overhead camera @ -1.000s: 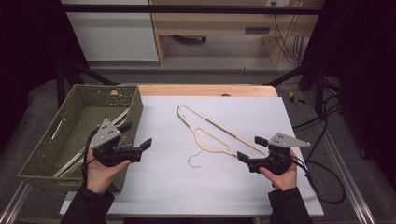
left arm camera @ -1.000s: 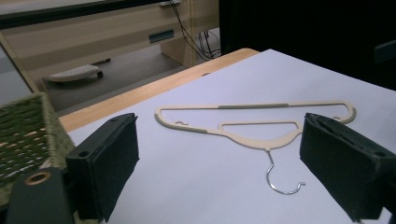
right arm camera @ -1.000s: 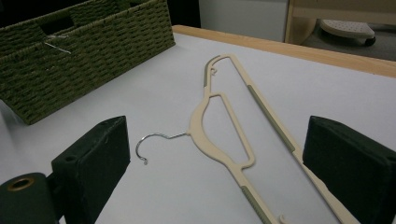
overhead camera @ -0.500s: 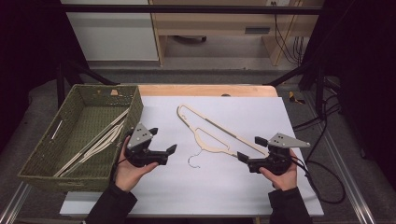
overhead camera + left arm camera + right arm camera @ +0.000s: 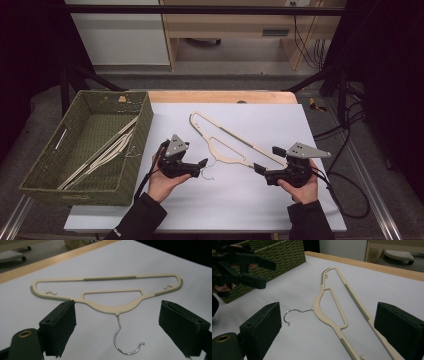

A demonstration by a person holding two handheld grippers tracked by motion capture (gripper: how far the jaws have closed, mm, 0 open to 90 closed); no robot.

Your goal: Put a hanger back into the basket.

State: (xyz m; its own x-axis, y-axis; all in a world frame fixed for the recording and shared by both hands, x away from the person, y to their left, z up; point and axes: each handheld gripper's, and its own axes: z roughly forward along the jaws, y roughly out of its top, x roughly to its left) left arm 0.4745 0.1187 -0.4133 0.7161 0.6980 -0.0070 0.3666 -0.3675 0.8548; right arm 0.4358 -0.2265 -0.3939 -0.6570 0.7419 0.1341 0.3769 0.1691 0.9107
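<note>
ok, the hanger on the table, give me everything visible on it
The hanger is cream, plastic by the look, with grey-green ribbed grip strips on the straight bar and both shoulder ends, a small notch hook inside each end and a cut-out window in the neck. Its thin metal hook points toward the person. It lies flat on the white table sheet, diagonal in the high view, and nothing grips it: the left gripper and the right gripper flank it, jaws open.

Lying flat on the white desk [image 5: 287, 292]: a cream hanger [image 5: 338, 312], wire hook [image 5: 292, 313] pointing left. Standing wide apart at either side: the right gripper [image 5: 327, 340] jaws. Hovering beside a woven basket [image 5: 272, 258]: the left gripper [image 5: 265, 273].
</note>
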